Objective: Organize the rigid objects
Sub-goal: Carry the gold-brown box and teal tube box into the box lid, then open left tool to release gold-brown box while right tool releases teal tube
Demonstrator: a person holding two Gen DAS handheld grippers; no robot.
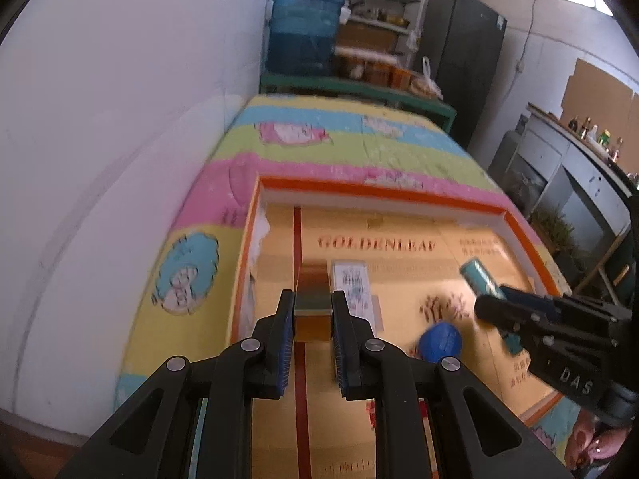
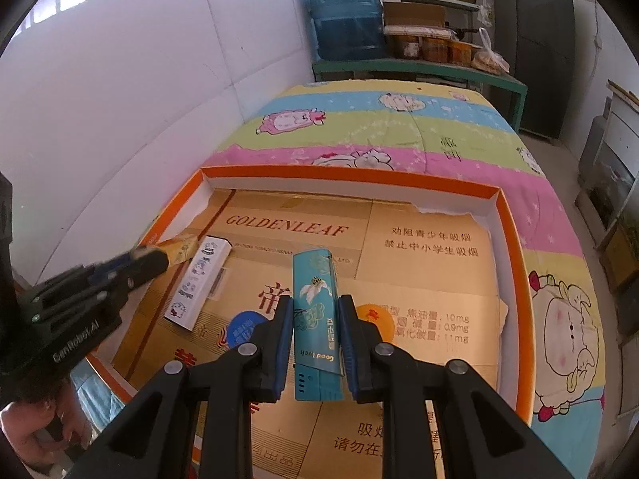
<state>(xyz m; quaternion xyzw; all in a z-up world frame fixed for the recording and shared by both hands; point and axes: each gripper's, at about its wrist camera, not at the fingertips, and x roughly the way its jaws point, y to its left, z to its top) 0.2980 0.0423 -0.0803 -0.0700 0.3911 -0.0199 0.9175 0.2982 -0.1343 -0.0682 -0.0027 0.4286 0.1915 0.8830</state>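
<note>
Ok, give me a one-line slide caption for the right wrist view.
Right gripper clamps a teal box above the orange-rimmed tray; left gripper holds a golden box beside a white box.

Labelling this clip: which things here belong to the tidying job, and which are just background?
Job: gold box in left tongs; teal box in right tongs; white box; orange tray.

Background: water jug, bedspread, fridge.
</note>
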